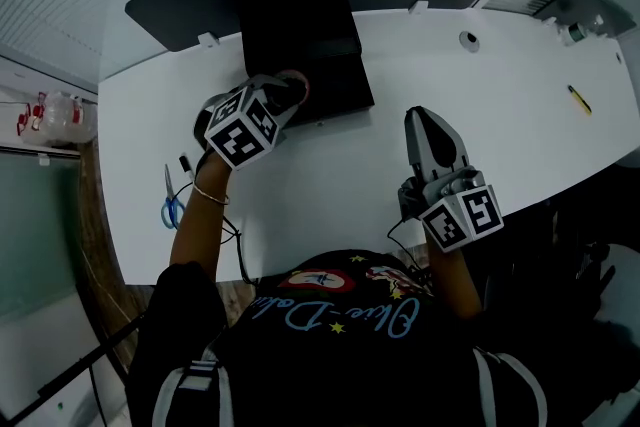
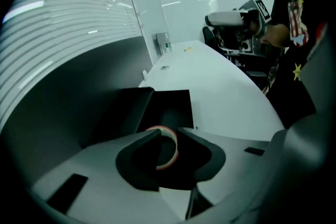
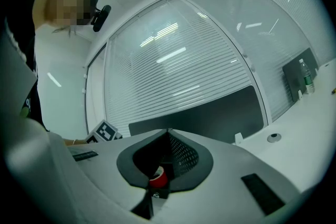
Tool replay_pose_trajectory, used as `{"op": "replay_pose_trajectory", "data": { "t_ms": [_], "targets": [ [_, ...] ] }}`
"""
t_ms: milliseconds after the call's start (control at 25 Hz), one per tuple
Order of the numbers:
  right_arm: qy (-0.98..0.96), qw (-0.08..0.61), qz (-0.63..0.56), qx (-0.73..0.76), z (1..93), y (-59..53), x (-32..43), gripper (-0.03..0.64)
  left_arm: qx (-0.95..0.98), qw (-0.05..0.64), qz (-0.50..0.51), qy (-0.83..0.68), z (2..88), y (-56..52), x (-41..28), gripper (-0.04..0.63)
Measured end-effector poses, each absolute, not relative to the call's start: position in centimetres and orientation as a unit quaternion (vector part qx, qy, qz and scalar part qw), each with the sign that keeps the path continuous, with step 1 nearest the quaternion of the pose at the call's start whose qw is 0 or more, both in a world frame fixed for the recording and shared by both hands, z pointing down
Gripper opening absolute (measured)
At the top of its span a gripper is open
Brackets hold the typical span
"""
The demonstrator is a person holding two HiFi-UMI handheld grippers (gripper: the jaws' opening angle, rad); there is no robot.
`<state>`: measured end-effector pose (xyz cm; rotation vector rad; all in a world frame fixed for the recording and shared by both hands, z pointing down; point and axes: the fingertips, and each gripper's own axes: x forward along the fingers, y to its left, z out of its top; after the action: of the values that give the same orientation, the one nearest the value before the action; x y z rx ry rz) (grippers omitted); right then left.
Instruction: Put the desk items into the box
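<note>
A black open box (image 1: 300, 35) stands at the back of the white desk (image 1: 500, 125). My left gripper (image 1: 290, 93) hangs over the box's near end and points steeply down. In the left gripper view its jaws (image 2: 169, 131) stand apart, and a tape roll (image 2: 171, 150) with a pinkish rim shows through the gap, below them over the box's dark inside (image 2: 170, 107). The roll's rim (image 1: 298, 81) also shows at the tips in the head view. My right gripper (image 1: 425, 120) is held level above the desk's near edge, its tips (image 3: 168, 132) together on nothing.
Blue scissors (image 1: 170, 203) and a black marker (image 1: 185, 163) lie at the desk's left end. A yellow pen-like item (image 1: 579, 99) lies at the far right, and a cable grommet (image 1: 468, 40) sits behind it. A dark screen panel (image 1: 190, 0) runs behind the box.
</note>
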<state>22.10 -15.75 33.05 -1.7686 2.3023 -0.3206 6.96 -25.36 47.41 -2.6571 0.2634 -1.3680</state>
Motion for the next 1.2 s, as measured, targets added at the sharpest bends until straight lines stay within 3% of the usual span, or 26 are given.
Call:
{"op": "replay_pose_trajectory", "data": {
  "t_ms": [320,840,1200],
  "targets": [
    [0.796,0.111,-0.1,-0.586,32.1,-15.7,20.6,0.014,-0.93,0.038,-0.318,0.178,40.5,-24.4,5.4,0.028],
    [0.815,0.122,-0.087,-0.56,30.7,-16.6,16.7,0.014,-0.956,-0.023,-0.103,0.272,32.7,-20.1,-0.1,0.026],
    [0.825,0.125,-0.083,-0.545,30.2,-16.6,12.1,0.014,-0.953,-0.009,-0.029,0.3,29.4,-16.9,-5.3,0.026]
  ]
}}
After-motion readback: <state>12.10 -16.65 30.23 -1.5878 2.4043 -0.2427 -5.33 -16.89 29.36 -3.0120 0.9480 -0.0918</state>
